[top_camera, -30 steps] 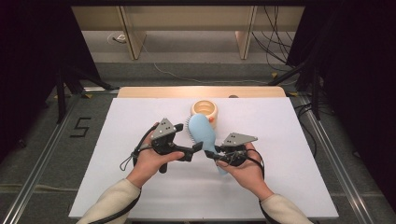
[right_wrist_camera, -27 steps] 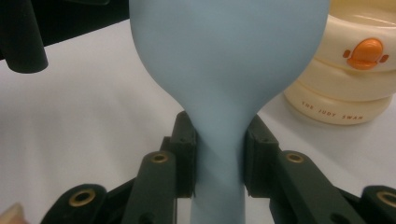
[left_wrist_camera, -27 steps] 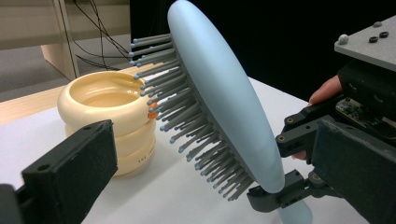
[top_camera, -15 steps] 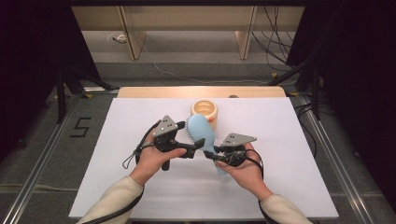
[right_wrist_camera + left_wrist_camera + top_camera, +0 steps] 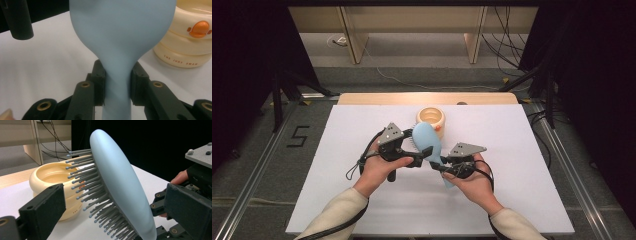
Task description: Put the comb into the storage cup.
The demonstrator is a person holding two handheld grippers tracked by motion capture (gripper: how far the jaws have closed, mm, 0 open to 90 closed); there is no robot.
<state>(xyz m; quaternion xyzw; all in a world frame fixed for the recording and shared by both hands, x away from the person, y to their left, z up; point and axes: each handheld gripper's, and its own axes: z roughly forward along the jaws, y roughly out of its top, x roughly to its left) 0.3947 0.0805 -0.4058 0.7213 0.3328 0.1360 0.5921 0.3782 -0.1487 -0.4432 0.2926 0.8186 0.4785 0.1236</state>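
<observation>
A light blue hairbrush point(image 5: 426, 141) is held off the white table point(image 5: 522, 150), head pointing away from me. My right gripper point(image 5: 440, 167) is shut on its narrow handle; in the right gripper view both pads pinch the brush's neck point(image 5: 117, 75). My left gripper point(image 5: 417, 145) stands wide open across the brush head point(image 5: 117, 185), one jaw on the bristle side and one behind the smooth back. Its jaws have just been closing a little, with the head between them and a gap still on both sides.
A cream bowl-shaped container point(image 5: 430, 119) with an orange duck mark point(image 5: 198, 28) stands just behind the brush. White table surface stretches to both sides. A wooden strip point(image 5: 362, 98) lines the far edge.
The left gripper's jaws have drawn slightly closer around the brush head. Both hands and the brush stay where they were.
</observation>
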